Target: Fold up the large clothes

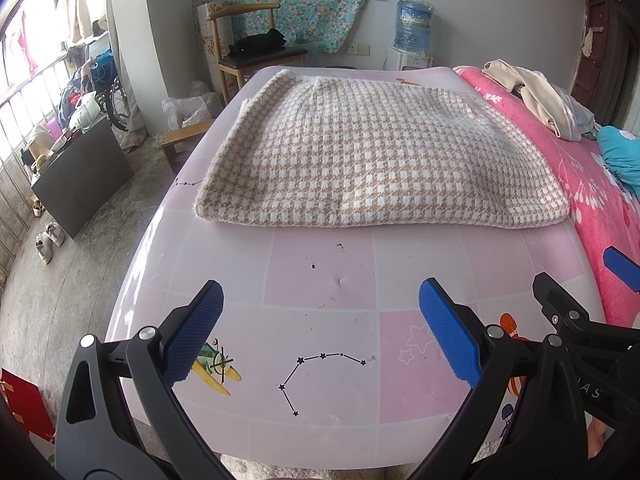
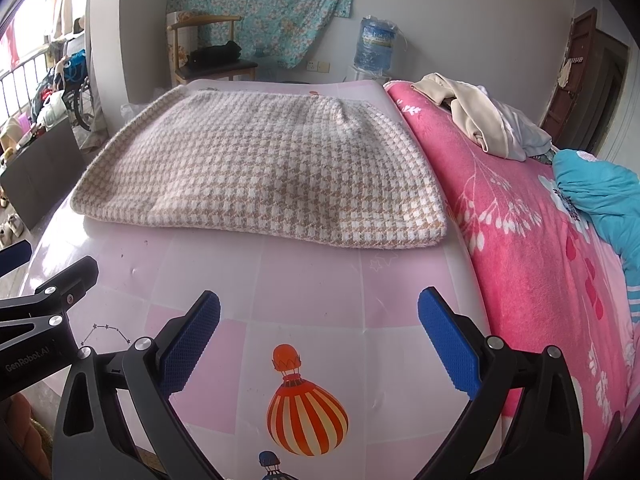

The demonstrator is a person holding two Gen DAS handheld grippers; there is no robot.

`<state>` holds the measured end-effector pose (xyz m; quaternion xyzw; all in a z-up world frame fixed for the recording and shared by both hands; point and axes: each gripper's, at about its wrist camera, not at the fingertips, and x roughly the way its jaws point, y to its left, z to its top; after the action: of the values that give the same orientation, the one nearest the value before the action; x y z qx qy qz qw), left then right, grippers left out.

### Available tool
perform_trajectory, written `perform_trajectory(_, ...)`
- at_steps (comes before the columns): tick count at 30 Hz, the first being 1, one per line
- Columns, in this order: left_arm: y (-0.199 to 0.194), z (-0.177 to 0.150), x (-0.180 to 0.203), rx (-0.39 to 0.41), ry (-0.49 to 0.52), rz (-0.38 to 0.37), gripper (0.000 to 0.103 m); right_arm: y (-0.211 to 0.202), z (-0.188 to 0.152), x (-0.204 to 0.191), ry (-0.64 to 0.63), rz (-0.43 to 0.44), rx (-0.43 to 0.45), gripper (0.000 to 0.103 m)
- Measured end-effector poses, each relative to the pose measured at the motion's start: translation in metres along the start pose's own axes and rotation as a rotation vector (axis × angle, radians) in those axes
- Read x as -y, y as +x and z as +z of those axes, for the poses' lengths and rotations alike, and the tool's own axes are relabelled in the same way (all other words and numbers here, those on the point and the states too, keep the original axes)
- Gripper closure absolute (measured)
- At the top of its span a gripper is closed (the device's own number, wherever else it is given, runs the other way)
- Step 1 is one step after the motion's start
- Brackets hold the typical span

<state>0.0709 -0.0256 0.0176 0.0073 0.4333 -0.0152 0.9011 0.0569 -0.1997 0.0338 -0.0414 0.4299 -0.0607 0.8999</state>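
A tan-and-white houndstooth garment (image 1: 372, 152) lies folded into a thick rectangle on the far half of the pink patterned table (image 1: 320, 280). It also shows in the right wrist view (image 2: 264, 172). My left gripper (image 1: 320, 336) is open and empty, held over the near part of the table, short of the garment's front edge. My right gripper (image 2: 320, 340) is open and empty too, beside the left one, over the table (image 2: 304, 280). The right gripper's arm shows at the right edge of the left wrist view (image 1: 592, 320).
A bed with a pink blanket (image 2: 532, 240) adjoins the table on the right, with a pile of beige clothes (image 2: 476, 120) and a turquoise garment (image 2: 600, 200). A wooden chair (image 1: 256, 56) and water dispenser (image 1: 412, 32) stand behind. A dark box (image 1: 80, 176) sits on the floor at left.
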Motion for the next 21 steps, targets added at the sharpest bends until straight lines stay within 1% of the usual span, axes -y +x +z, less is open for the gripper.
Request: perform_trajectory(21, 0.0006, 0.0007, -0.0015, 0.000, 0.001, 0.000, 0.008, 0.0014, -0.0005, 0.0019, -0.001, 0.001, -0.001, 0.006)
